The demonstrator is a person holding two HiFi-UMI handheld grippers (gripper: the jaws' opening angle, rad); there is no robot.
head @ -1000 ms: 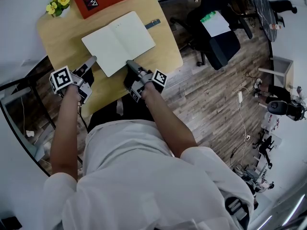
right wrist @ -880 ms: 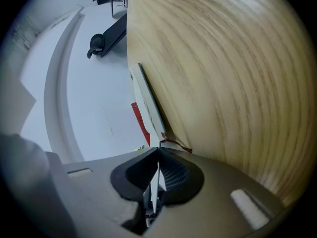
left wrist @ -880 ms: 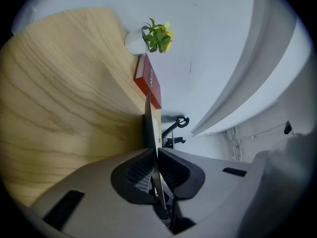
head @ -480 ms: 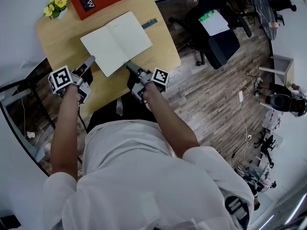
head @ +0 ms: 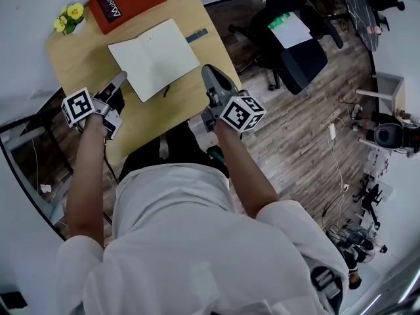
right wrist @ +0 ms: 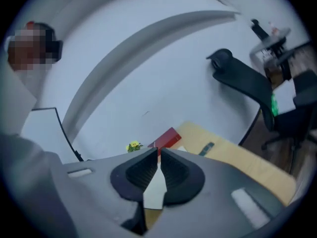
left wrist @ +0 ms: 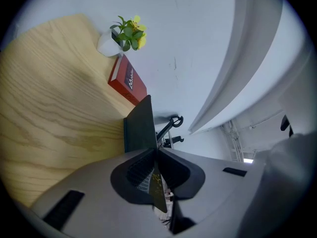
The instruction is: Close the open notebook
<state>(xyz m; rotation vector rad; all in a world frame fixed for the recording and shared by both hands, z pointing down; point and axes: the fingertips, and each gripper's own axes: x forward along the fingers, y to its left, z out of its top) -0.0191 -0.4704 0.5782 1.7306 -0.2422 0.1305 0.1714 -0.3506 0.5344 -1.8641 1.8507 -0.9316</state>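
The open notebook [head: 153,58] lies on the wooden table [head: 92,58] with its white pages up. My left gripper [head: 122,77] is at the notebook's lower-left edge. In the left gripper view the dark cover [left wrist: 140,128] stands on edge between the jaws of the left gripper [left wrist: 157,155]. The pads still pinch it while the jaws ease open a little. My right gripper [head: 209,71] hangs raised above the table's right side, clear of the notebook. In the right gripper view the right gripper [right wrist: 158,155] is shut with nothing in it.
A red book [head: 126,4] and a small pot of yellow flowers [head: 67,15] sit at the table's far end. A dark flat pen-like piece [head: 196,35] lies right of the notebook. A black office chair [head: 295,38] stands on the wood floor to the right.
My right gripper left the notebook's near edge, rose, rolled over and now hangs by the table's right edge. The left gripper stayed at the notebook's edge and lifted slightly.
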